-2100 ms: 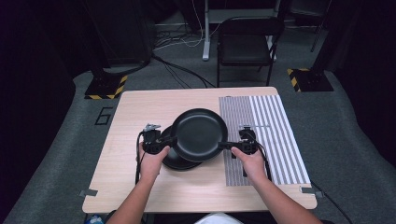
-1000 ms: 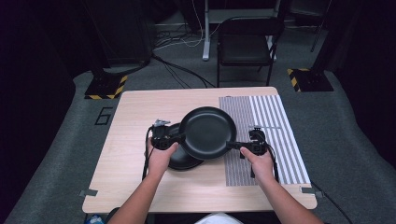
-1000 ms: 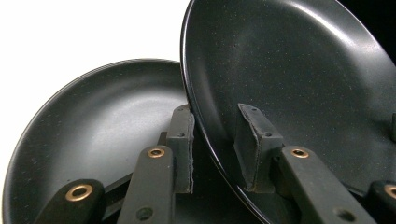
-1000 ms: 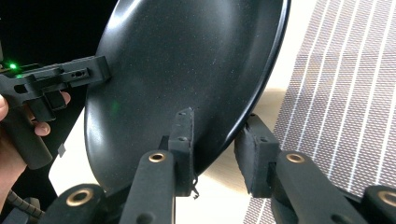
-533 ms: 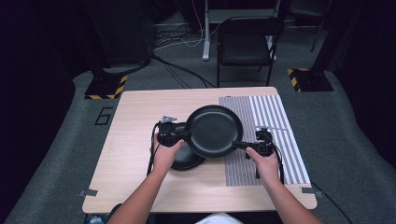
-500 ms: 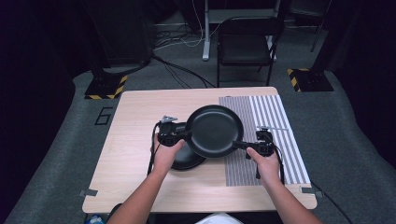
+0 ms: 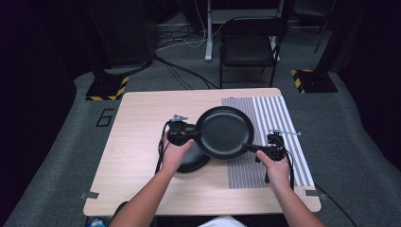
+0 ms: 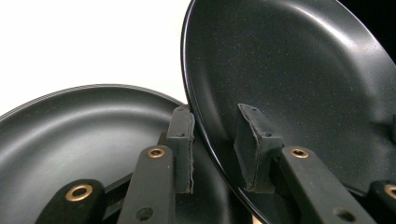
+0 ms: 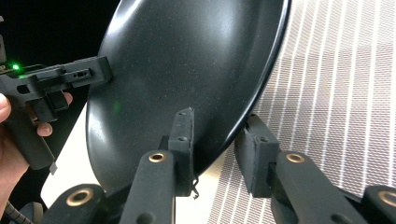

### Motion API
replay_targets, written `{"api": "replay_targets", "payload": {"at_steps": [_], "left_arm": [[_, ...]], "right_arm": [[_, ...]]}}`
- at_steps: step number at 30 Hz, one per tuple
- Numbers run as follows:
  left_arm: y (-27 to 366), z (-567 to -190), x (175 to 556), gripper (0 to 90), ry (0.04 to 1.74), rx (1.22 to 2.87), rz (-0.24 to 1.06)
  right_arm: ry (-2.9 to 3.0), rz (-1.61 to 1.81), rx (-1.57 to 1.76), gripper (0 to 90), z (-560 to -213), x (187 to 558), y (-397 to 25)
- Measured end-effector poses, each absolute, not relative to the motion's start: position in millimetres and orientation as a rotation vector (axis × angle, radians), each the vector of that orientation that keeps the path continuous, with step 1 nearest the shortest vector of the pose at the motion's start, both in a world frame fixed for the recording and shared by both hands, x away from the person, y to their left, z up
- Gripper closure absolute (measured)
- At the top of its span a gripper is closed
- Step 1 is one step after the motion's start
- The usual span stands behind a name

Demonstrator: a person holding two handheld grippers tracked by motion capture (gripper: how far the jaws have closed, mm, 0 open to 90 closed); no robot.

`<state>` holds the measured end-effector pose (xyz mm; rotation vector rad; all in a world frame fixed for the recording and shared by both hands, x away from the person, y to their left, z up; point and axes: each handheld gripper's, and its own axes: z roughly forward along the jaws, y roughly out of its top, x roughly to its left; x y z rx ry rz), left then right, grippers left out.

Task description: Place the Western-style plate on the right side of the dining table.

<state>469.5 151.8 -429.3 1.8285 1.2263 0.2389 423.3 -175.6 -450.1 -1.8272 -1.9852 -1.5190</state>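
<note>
The room was dark, with a grey carpeted floor (image 7: 359, 142), a black folding chair (image 7: 248, 47) beyond the table and cables trailing across the floor behind it. The light wooden table (image 7: 142, 123) carried a grey-and-white striped mat (image 7: 279, 118) along its right portion.

A black frying pan (image 7: 224, 131) was held above the table between the two grippers, overlapping the left edge of the striped mat in the high view. Beneath it and to its left, a second black pan (image 7: 194, 161) rested on the table, partly covered by the raised one.

The left gripper (image 7: 187, 135) met the raised pan at its left rim. In the left gripper view its jaws stood narrow, one pad (image 8: 184, 144) outside the rim and the other (image 8: 254, 144) inside the bowl, clamped on the pan wall (image 8: 289, 84). The lower pan (image 8: 84, 130) lay directly below the outer jaw.

The right gripper (image 7: 265, 147) was at the pan's lower right, where the handle (image 7: 253, 147) pointed toward it. In the right gripper view its jaws straddled the pan rim (image 9: 252, 107), one pad (image 9: 183, 140) on the inner surface and the other (image 9: 254, 154) on the underside, closed on it. The left gripper (image 9: 56, 79) and the hand (image 9: 9, 154) holding it appeared at the far rim.
</note>
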Motion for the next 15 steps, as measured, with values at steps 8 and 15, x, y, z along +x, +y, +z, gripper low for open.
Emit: {"api": "replay_targets", "payload": {"at_steps": [8, 15], "left_arm": [[137, -433, 475, 67.6, 1.196, 1.854, 0.210], [128, -434, 478, 67.7, 1.179, 1.861, 0.197]], "right_arm": [[-1.969, -1.523, -1.876, 68.8, -452, 417, -189], [-1.954, -1.526, -1.910, 68.7, -453, 413, -197]]}}
